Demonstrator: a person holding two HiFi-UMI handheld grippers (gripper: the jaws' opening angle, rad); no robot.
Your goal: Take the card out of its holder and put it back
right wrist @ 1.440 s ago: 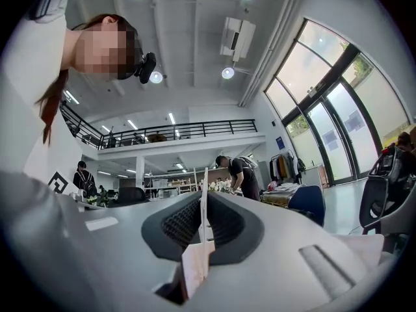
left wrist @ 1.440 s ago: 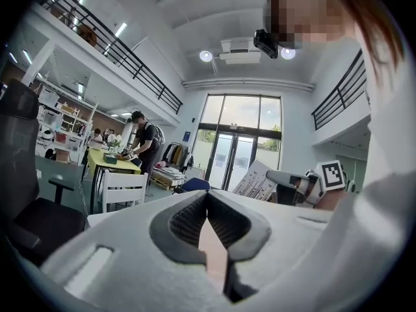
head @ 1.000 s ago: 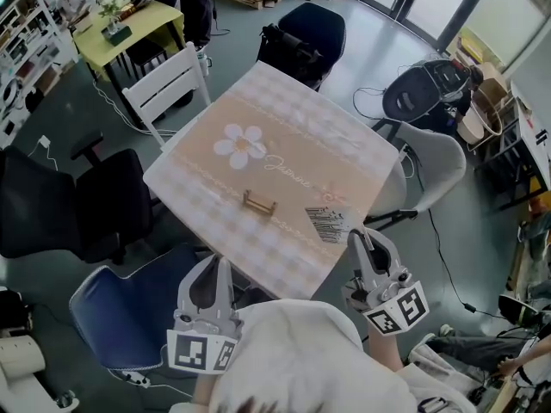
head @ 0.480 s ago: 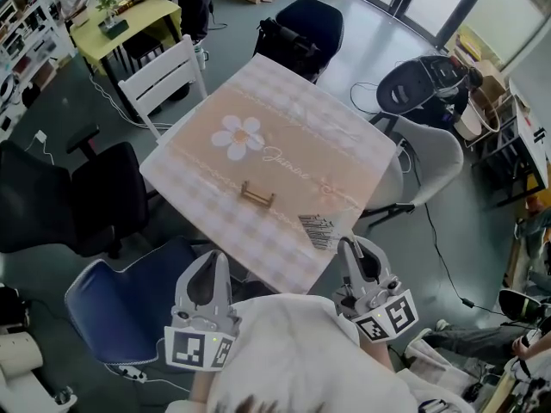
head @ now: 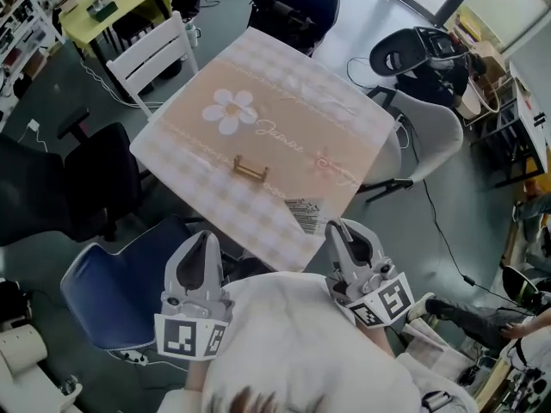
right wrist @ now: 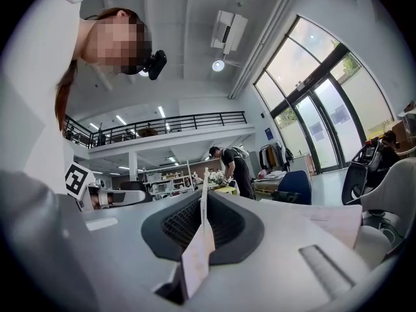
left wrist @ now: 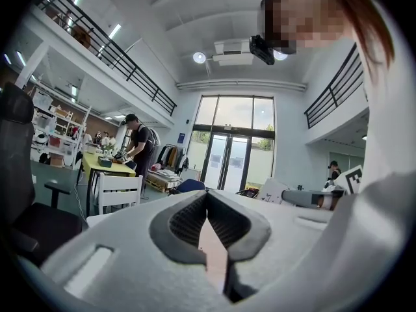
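A small wooden card holder stands empty near the middle of the beige checked tablecloth with a flower print. The white card with barcode print hangs over the table's near edge, pinched at its corner by my right gripper. In the right gripper view the card runs edge-on between the pads, and the right gripper is shut on it. My left gripper is held back off the table's near corner. In its own view the left gripper is shut with nothing in it.
Chairs ring the table: a white wooden one at the far left, a black office chair at the left, a blue seat under my left gripper, a grey one at the right. A yellow table stands behind.
My right gripper has drawn the card back from the holder toward the table's near edge. Both grippers sit closer to the person's body, and the head view has shifted.
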